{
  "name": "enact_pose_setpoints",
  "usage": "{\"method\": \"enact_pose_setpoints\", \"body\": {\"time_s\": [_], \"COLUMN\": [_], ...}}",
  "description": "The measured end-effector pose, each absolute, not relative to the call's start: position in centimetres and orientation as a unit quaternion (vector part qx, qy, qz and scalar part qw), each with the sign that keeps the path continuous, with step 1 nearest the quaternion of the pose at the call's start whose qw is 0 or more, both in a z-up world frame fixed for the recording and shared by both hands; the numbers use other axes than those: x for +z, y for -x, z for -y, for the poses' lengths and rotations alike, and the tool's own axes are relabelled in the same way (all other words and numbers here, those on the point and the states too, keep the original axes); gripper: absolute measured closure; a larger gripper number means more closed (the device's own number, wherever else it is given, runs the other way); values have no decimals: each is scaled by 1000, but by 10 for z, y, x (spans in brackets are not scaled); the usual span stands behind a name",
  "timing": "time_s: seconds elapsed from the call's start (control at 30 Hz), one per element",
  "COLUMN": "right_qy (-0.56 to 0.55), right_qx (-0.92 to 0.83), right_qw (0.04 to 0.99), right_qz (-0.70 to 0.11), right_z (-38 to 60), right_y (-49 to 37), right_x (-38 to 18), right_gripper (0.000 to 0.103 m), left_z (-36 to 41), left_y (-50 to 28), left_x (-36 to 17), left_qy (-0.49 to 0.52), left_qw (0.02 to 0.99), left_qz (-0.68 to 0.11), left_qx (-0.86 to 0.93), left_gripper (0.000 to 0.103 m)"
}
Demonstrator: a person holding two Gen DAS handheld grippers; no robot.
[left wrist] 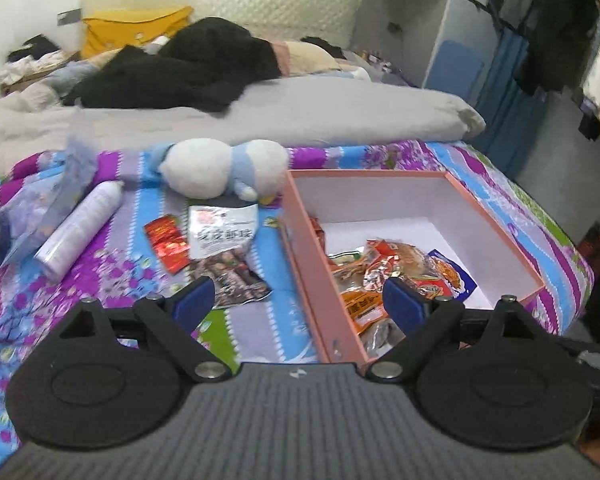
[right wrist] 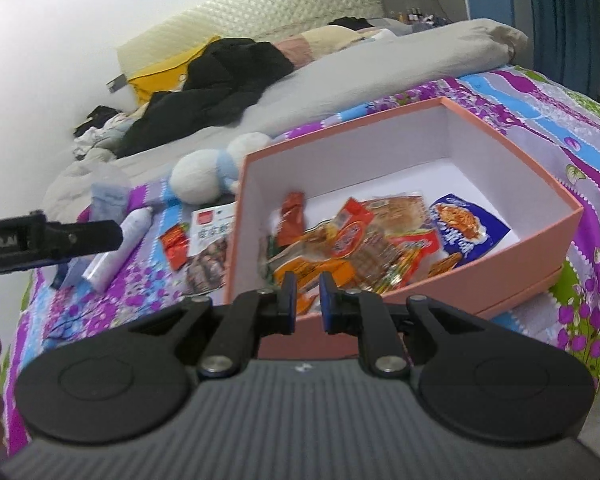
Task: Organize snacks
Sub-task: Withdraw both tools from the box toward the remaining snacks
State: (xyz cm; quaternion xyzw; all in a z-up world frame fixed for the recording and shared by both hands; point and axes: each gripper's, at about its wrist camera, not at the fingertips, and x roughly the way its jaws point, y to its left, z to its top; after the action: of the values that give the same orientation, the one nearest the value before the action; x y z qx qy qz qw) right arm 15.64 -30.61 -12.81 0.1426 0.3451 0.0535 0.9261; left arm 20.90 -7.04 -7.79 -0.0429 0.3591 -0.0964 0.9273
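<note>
Two packets are left out on the patterned bedspread point(left wrist: 260, 320), as far as I can see: a white-and-dark snack bag point(left wrist: 224, 248) and a small red packet point(left wrist: 167, 245) just beside it, both lying to the left of the pink box point(left wrist: 320, 280), which holds a heap of snacks point(left wrist: 396, 272) at its near end. My left gripper point(left wrist: 300, 300) hangs above with its jaws spread wide and nothing between them, straddling the box's left wall, so I judge it the one to fetch the next packet. My right gripper point(right wrist: 307, 296) sits over the near rim of the box, jaws nearly shut with only a narrow gap, and I see nothing pinched in it. To do this pick well I would swing the left gripper toward the white-and-dark bag, come down over its crumpled lower edge where the film stands up from the cloth, and close on that edge, not on the flat middle. A spray can point(left wrist: 80, 228) and a plush toy point(left wrist: 224, 174) lie near; I would keep clear of both. The far half of the box is bare, so I would drop the packet there.
</note>
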Motion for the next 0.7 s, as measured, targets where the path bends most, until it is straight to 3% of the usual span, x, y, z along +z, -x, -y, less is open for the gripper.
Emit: {"method": "enact_pose_setpoints", "body": {"time_s": [0.7], "right_qy": [-106], "right_qx": [115], "right_qw": [935], "right_qz": [-320], "right_z": [246], "right_y": [-63], "right_x": [-125], "right_gripper": [87], "left_z": [-6], "left_y": [-70], "left_x": [-98], "left_qy": [89], "left_qw": [937], "left_qz": [-338], "left_qx": [-5], "left_gripper": [10]}}
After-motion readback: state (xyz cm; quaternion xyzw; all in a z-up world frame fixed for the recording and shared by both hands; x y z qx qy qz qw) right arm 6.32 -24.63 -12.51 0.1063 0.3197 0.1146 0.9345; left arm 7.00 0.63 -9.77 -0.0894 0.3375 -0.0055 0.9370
